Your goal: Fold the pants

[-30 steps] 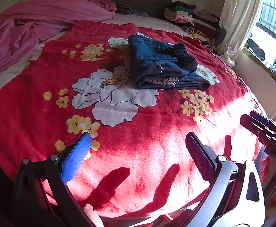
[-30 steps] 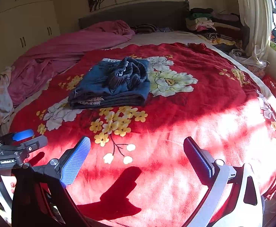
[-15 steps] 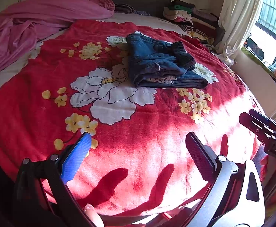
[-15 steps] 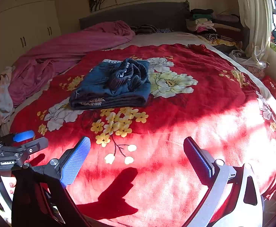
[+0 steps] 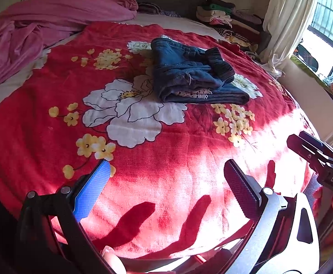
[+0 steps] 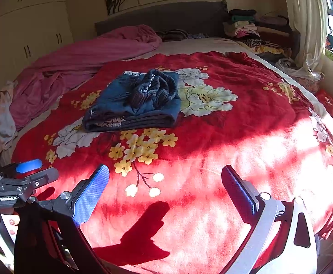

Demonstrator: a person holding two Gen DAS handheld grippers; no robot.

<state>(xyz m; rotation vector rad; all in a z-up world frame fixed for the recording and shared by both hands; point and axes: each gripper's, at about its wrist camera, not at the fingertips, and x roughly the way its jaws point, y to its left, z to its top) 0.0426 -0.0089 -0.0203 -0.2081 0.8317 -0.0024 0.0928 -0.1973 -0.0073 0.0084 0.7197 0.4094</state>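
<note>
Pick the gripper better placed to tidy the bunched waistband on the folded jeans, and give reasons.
Right, marginally. Both grippers are open and empty, well short of the jeans. The right gripper views the waistband nearly centered; the left gripper sees it offset rightward.

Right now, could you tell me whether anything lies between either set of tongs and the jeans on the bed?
Nothing visible does. Only bare red floral blanket lies between the open left tongs and the folded jeans, and likewise before the open right tongs. Both hover near the bed's edge, holding nothing.
</note>
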